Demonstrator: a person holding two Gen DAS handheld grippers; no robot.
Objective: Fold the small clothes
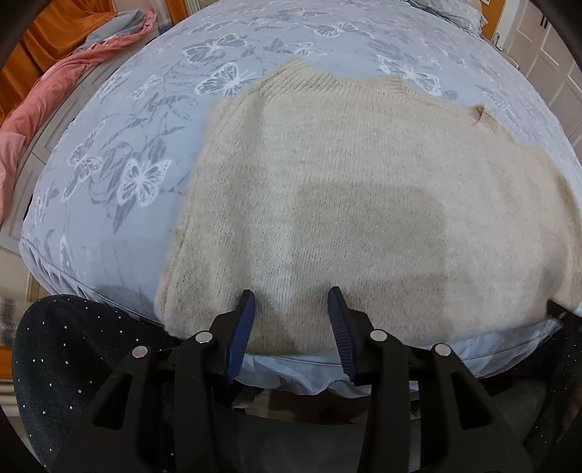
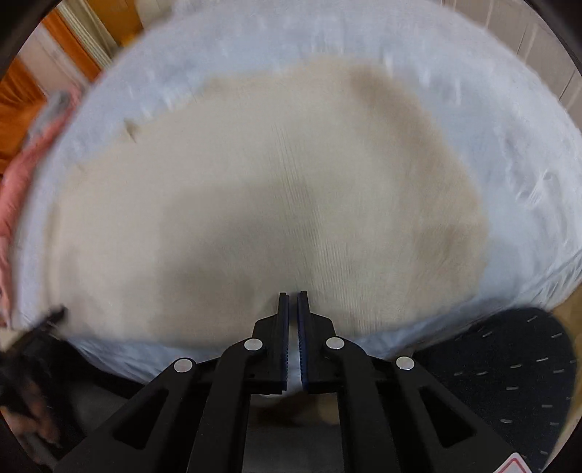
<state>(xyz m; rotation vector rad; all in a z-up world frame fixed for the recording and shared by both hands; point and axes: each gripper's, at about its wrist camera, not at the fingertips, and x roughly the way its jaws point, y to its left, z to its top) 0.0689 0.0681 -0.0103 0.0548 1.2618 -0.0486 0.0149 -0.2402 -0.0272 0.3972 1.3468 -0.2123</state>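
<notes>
A cream knitted sweater (image 1: 345, 189) lies spread flat on a bed with a pale blue butterfly sheet (image 1: 120, 174), its neck toward the far side. My left gripper (image 1: 291, 296) stands open over the sweater's near hem, jaws apart with nothing pinched between them. In the blurred right wrist view the same sweater (image 2: 254, 203) fills the middle. My right gripper (image 2: 293, 294) is shut just over the sweater's near edge. The blur hides whether any knit is caught between its pads. The left gripper and a hand (image 2: 32, 349) show as a dark smear at the lower left.
The bed's near edge (image 1: 291, 367) runs just under my fingers, with the person's dark speckled trousers (image 1: 72, 356) against it. A pink and grey blanket (image 1: 54, 91) is bunched at the far left before orange curtains (image 1: 54, 29). White cupboard doors (image 1: 545, 62) stand at the right.
</notes>
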